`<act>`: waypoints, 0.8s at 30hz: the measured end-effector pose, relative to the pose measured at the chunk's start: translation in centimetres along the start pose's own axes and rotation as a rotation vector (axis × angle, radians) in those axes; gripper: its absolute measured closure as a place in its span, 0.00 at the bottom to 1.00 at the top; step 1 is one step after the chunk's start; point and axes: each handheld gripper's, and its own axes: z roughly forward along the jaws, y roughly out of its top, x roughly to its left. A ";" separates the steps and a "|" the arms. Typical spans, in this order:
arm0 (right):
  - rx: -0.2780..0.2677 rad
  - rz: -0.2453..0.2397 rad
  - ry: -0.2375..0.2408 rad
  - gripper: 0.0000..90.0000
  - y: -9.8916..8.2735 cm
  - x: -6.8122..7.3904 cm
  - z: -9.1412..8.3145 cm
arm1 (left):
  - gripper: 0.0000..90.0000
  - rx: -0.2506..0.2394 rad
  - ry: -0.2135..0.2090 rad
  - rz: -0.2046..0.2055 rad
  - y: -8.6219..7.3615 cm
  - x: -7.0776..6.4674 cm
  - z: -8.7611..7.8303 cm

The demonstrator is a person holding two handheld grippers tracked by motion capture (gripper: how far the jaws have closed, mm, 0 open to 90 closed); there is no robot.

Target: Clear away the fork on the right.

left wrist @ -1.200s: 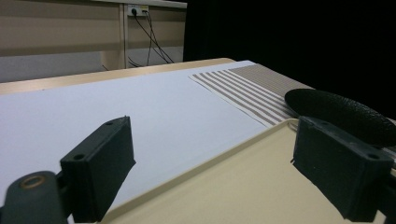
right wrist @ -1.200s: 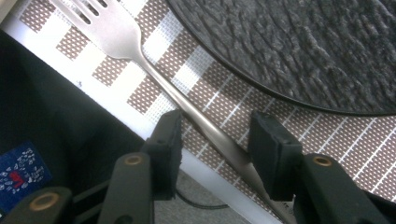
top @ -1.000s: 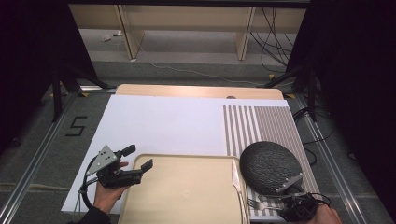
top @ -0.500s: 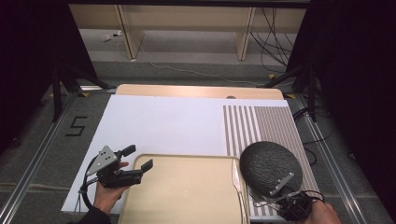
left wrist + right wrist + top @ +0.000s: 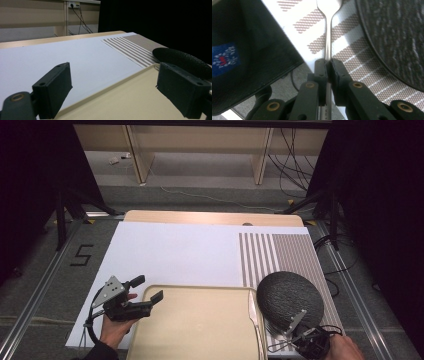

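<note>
My right gripper (image 5: pixel 327 65) is shut on the handle of a silver fork (image 5: pixel 327 32); its jaws have just been closing on it. The fork lies on the striped placemat (image 5: pixel 352 60), its tines pointing away, beside a dark round plate (image 5: pixel 392 37). In the high view this gripper (image 5: pixel 302 342) sits at the bottom right, at the near rim of the plate (image 5: pixel 290 297). My left gripper (image 5: pixel 146 289) is open and held still over the near left corner of the beige tray (image 5: pixel 200 325). Nothing is between the left gripper's (image 5: pixel 117 92) jaws.
A knife (image 5: pixel 252 312) lies along the tray's right edge. A white mat (image 5: pixel 175 252) covers the table's left and middle, and the striped placemat (image 5: pixel 280 252) its right. Cables and shelf legs stand beyond the far edge. A black thing with a blue label (image 5: pixel 227 60) lies left of the fork.
The right gripper has shifted slightly left along the plate's near rim and turned a little. The left gripper has stayed in place.
</note>
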 end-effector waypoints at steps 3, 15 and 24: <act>-0.014 -0.026 0.011 0.94 0.2 0.4 -0.3 | 0.13 0.000 0.000 0.000 0.0 0.0 0.0; -0.164 0.001 0.023 0.94 0.7 0.8 -1.7 | 0.13 -0.001 0.001 0.002 0.0 0.0 0.0; -0.333 0.076 0.078 0.94 1.0 0.4 -2.4 | 0.13 0.000 0.002 0.003 0.0 0.0 -0.1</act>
